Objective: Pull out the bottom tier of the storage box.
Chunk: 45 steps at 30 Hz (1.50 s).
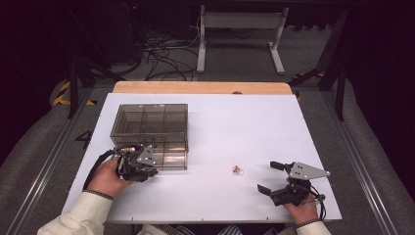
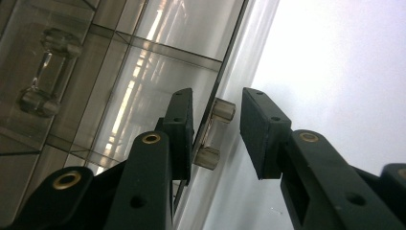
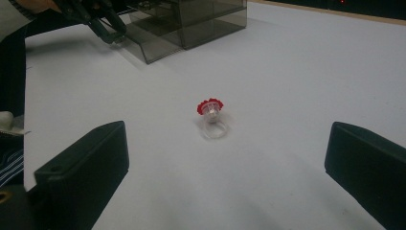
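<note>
A smoky clear box [image 1: 151, 128] with several compartments stands on the left of the white table [image 1: 220, 122]. My left gripper [image 1: 154, 169] is at the box's front left corner. In the left gripper view its jaws [image 2: 215, 103] are closed on a drawer front, one pad inside the panel and the other against the clear handle [image 2: 213, 132]. The drawer [image 3: 148, 48] stands a little way out of the box. A small clear ring with a red top [image 1: 238, 170] lies right of centre. My right gripper [image 1: 266, 176] rests open to the right of the ring [image 3: 210, 117], which lies ahead of its spread pads.
A second clear handle [image 2: 43, 72] shows on another drawer front. A wooden strip [image 1: 203, 87] runs along the table's far edge. Beyond it are a desk frame [image 1: 240, 34] and loose cables [image 1: 166, 58] on the floor.
</note>
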Motion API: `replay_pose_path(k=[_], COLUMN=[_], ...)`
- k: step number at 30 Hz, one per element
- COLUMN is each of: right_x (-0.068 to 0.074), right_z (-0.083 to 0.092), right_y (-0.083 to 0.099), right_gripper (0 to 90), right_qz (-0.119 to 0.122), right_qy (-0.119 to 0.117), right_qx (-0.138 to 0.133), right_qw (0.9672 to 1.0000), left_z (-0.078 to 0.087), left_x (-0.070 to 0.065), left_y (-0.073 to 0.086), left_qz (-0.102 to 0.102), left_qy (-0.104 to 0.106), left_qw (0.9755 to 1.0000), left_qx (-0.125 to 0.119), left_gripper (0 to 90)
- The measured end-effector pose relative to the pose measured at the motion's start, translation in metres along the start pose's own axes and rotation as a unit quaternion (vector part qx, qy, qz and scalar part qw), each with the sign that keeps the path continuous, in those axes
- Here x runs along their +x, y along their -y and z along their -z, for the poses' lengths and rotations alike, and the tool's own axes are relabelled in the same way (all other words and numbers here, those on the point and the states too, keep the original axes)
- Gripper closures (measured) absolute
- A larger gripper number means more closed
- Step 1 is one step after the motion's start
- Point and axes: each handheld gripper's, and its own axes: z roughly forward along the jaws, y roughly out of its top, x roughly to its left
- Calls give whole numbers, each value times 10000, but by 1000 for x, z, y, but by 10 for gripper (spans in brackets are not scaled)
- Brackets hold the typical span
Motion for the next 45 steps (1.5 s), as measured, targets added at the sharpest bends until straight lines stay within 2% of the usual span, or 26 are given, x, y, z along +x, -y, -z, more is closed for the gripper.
replay_pose_path(k=[11, 20, 25, 28, 39, 42, 45], right_x=[0, 0, 0, 0, 0, 0, 0], right_z=[0, 0, 0, 0, 0, 0, -1], right_y=[0, 0, 0, 0, 0, 0, 0], right_gripper=[19, 19, 19, 19, 19, 19, 19], right_qz=[1, 12, 13, 13, 20, 22, 21], right_qy=[-3, 2, -1, -1, 3, 3, 3], right_qx=[3, 20, 18, 18, 23, 25, 26], right_qw=[10000, 10000, 10000, 10000, 10000, 10000, 10000], left_z=[2, 2, 5, 7, 12, 13, 14], left_x=[-6, -5, -4, -3, -1, -2, -1], left_y=[3, 3, 1, 0, -1, -2, -3], left_qz=[47, 55, 156, 257, 434, 413, 504], left_qy=[41, 51, -9, -60, -27, -43, -41], left_qw=[10000, 10000, 9997, 9993, 9980, 9979, 9973], left_qx=[-33, -61, -206, -256, -464, -494, -527], left_gripper=[661, 648, 594, 530, 483, 469, 433])
